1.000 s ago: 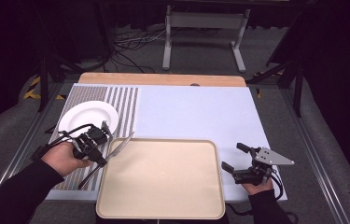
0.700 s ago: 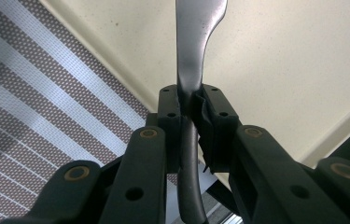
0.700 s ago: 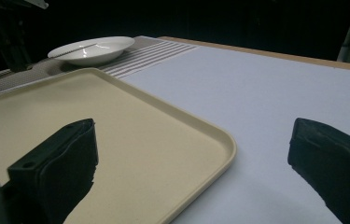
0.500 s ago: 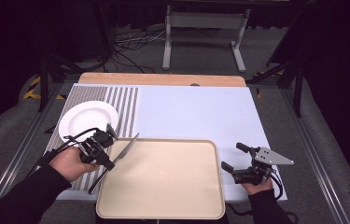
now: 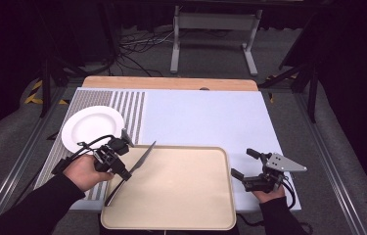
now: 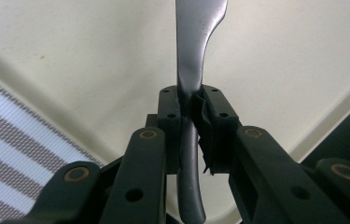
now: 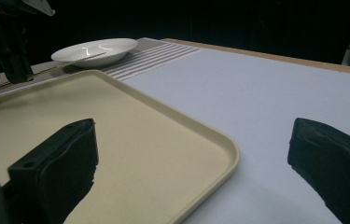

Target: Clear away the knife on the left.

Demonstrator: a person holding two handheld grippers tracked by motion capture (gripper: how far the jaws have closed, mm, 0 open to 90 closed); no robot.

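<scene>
Across the middle of the high view lies the pale blue table top [image 5: 205, 117], its striped mat [image 5: 129, 110] running down the left part. At lower centre of that frame sits the cream tray [image 5: 181, 196], square to my side of the table. Up and left of it, on the stripes, rests the white plate [image 5: 93, 127], just beside the tray's corner but apart from it. At lower left my left gripper [image 5: 122, 156] is clamped on a dark knife [image 5: 139, 161]; its blade slants up and right over the tray's upper left corner while the handle end points down toward me. Seen along the left gripper view, the pads [image 6: 170, 112] pinch the knife's neck, and I think it hangs clear of the tray, though I cannot be certain from this angle. At lower right my right gripper [image 5: 242, 164] hovers beside the tray's right rim with its jaws spread wide and nothing between them.
</scene>
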